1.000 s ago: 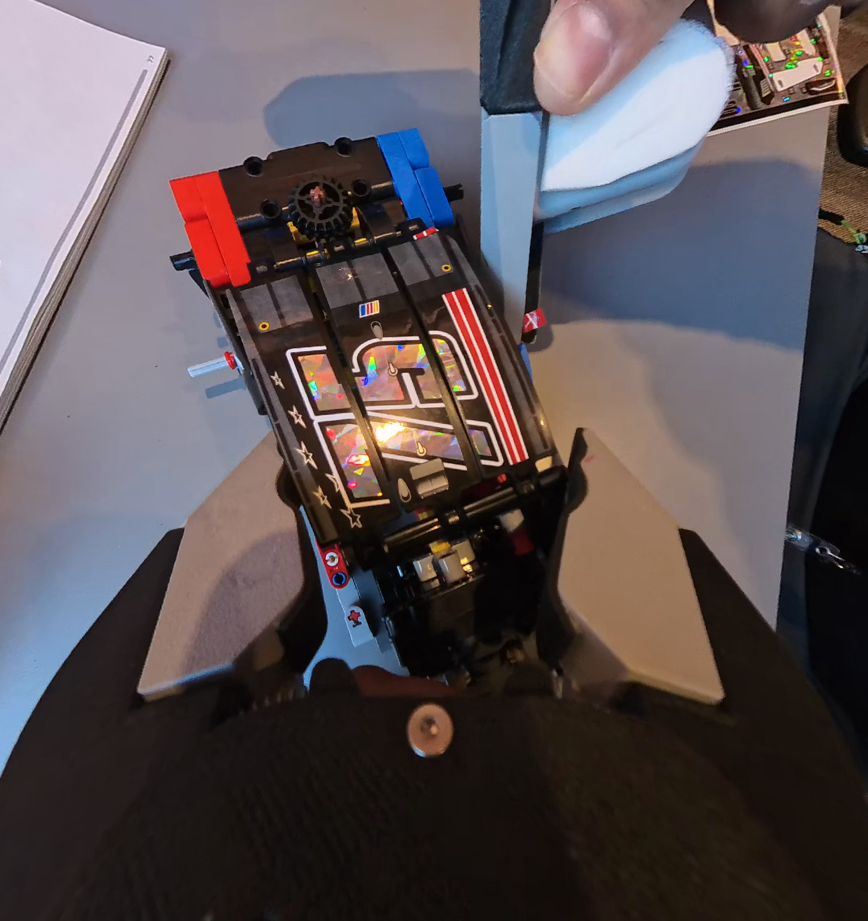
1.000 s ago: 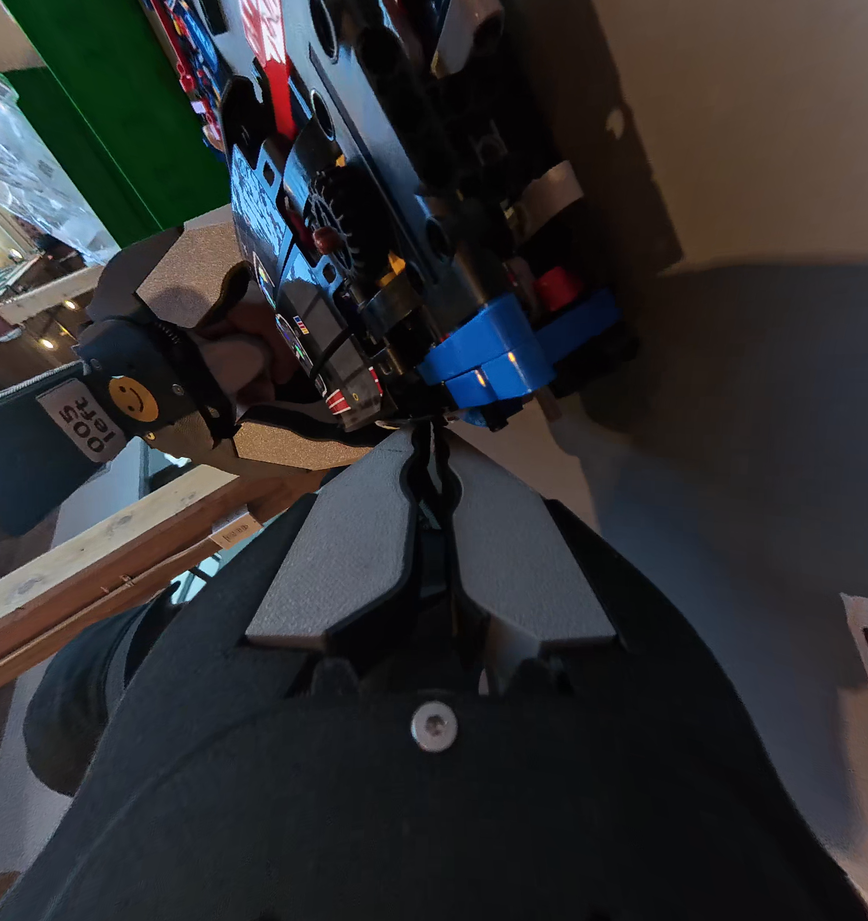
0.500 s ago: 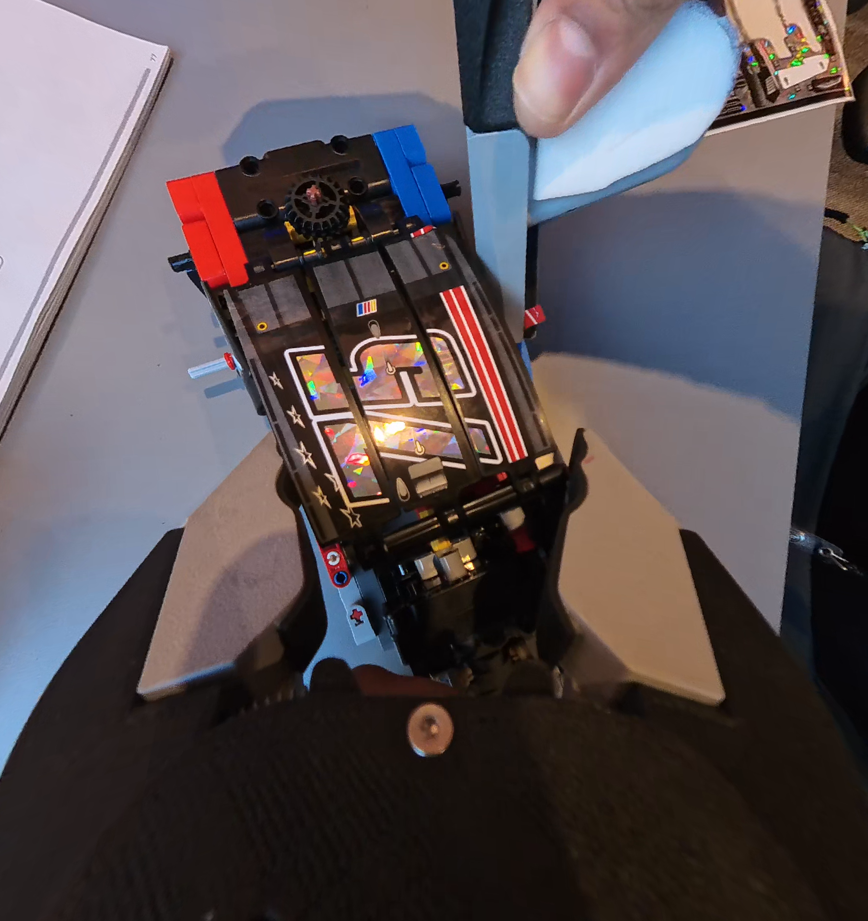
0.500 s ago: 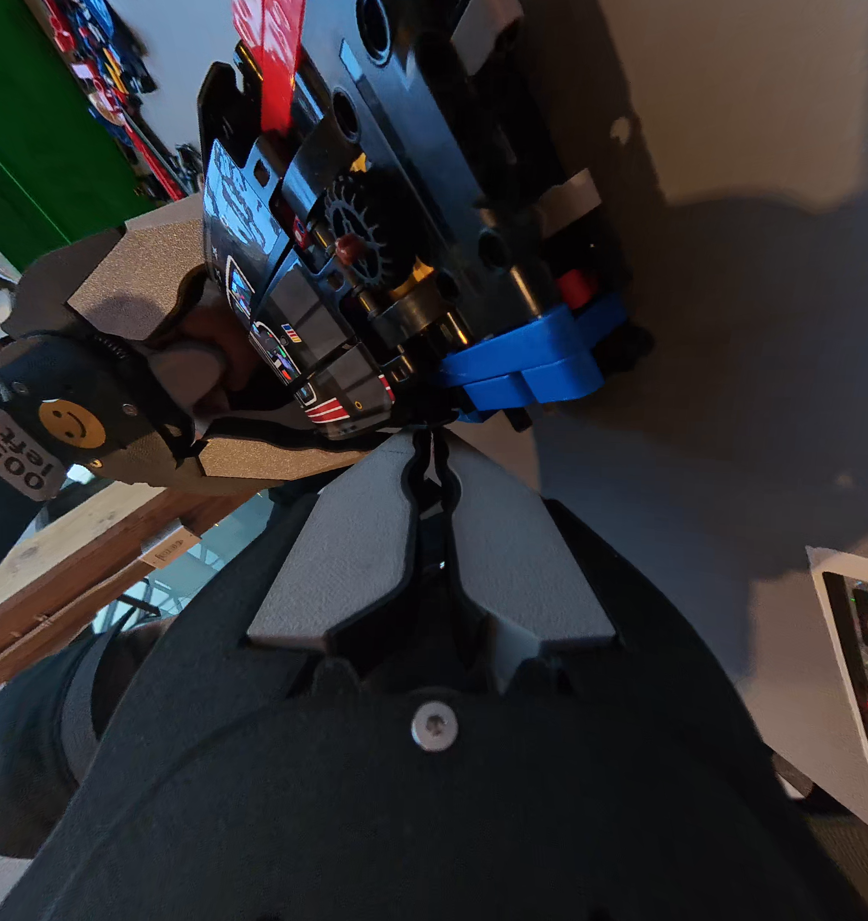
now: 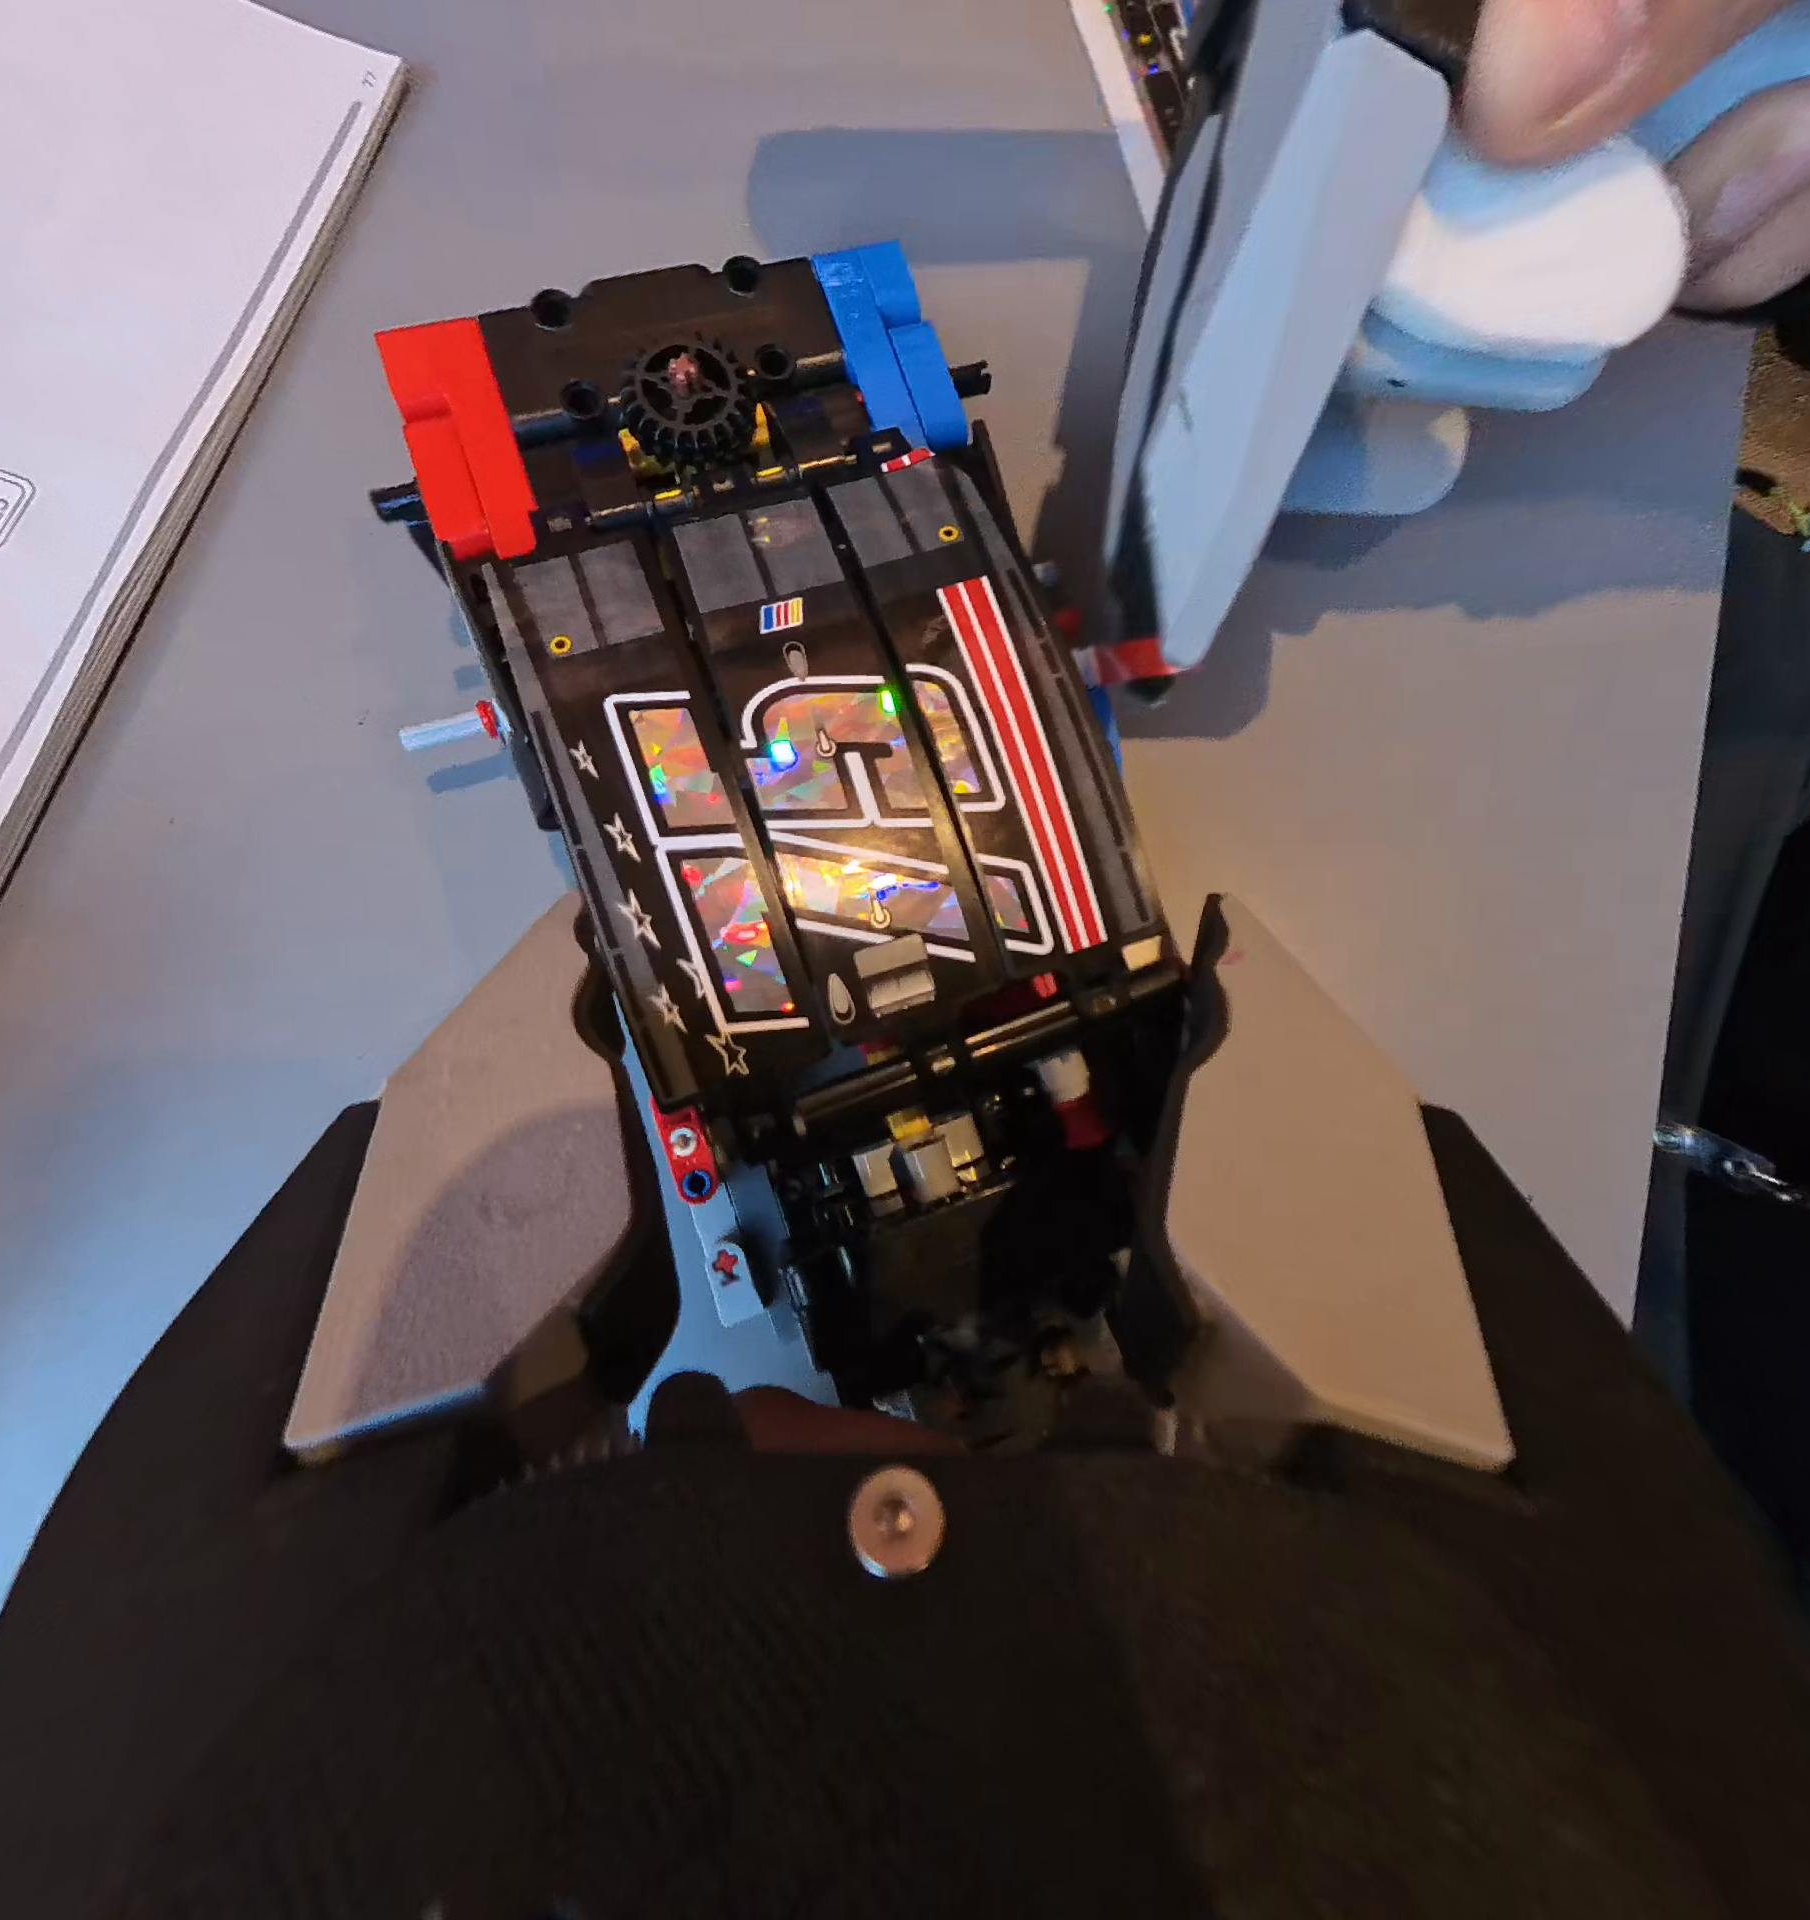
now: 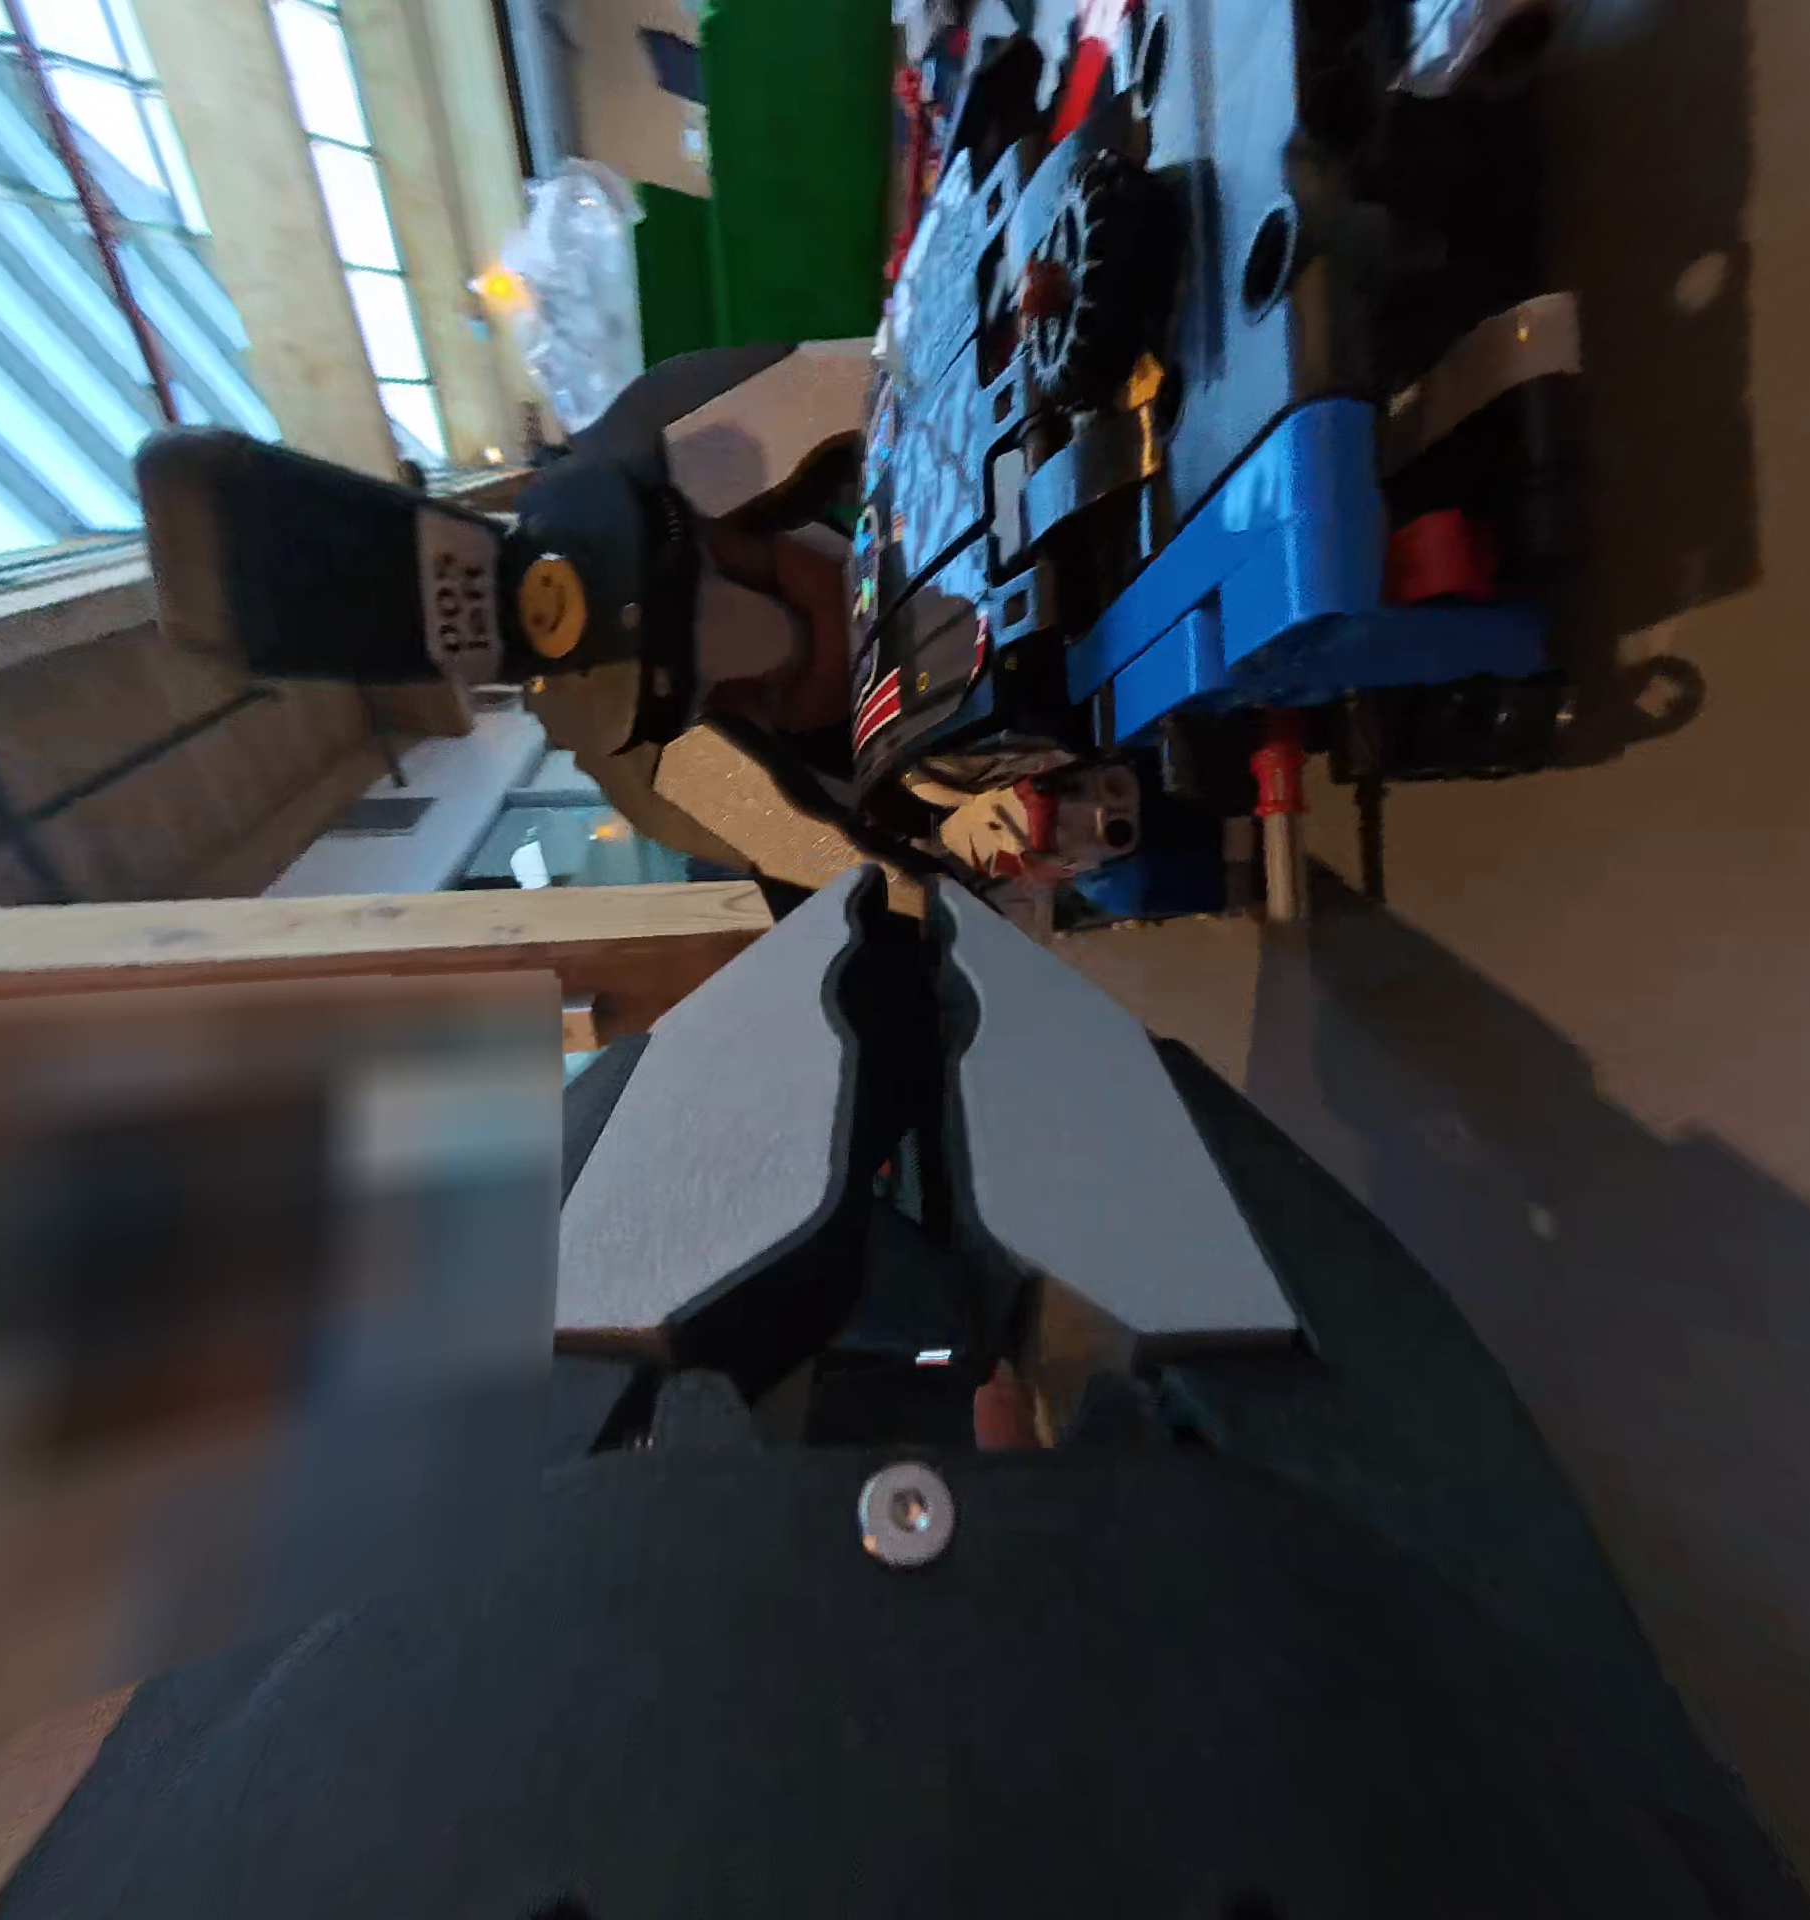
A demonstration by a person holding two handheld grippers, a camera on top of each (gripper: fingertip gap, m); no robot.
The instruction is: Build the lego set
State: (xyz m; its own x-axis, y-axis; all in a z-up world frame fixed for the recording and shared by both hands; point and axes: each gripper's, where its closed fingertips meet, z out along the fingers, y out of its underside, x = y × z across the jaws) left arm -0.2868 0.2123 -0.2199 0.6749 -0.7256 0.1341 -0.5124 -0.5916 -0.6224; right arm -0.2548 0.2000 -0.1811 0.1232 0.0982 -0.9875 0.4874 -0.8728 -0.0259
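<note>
**A:** Where does the build stand?

**B:** The lego car (image 5: pixel 839 790) is far along: black roof panels with a holographic decal, red stripes, a red block (image 5: pixel 454 436) and a blue block (image 5: pixel 890 332) at the far end, and a black gear (image 5: pixel 685 393) between them. It sits over the grey table (image 5: pixel 257 883), its near end wedged between the fingers of the left gripper (image 5: pixel 896 987).

**A:** So the left gripper has it?

**B:** Yes. Its jaws are spread wide and pressed against both flanks of the car, holding it steady.

**A:** And the right gripper?

**B:** In the left wrist view the right gripper (image 5: pixel 1155 665) hangs just beside the car's striped flank, tips pointing down. Its jaws are nearly together, pinching a small red-and-white sticker (image 5: pixel 1129 657). The right wrist view is blurred, but it shows the fingers almost touching, with something thin between them.

**A:** Which step is that, then?

**B:** I'd judge it's decal work: a sticker going onto the side panel below the red stripes. A sticker sheet (image 5: pixel 1140 62) lies at the table's far edge, and the instruction booklet (image 5: pixel 101 312) is open on the left.

**A:** What does the next move need?

**B:** Probably a small, square approach to the flank, the sticker lined up with the panel edge before it touches, since adhesive rarely forgives a crooked landing. The left gripper should hold the car still against that sideways press.
</note>
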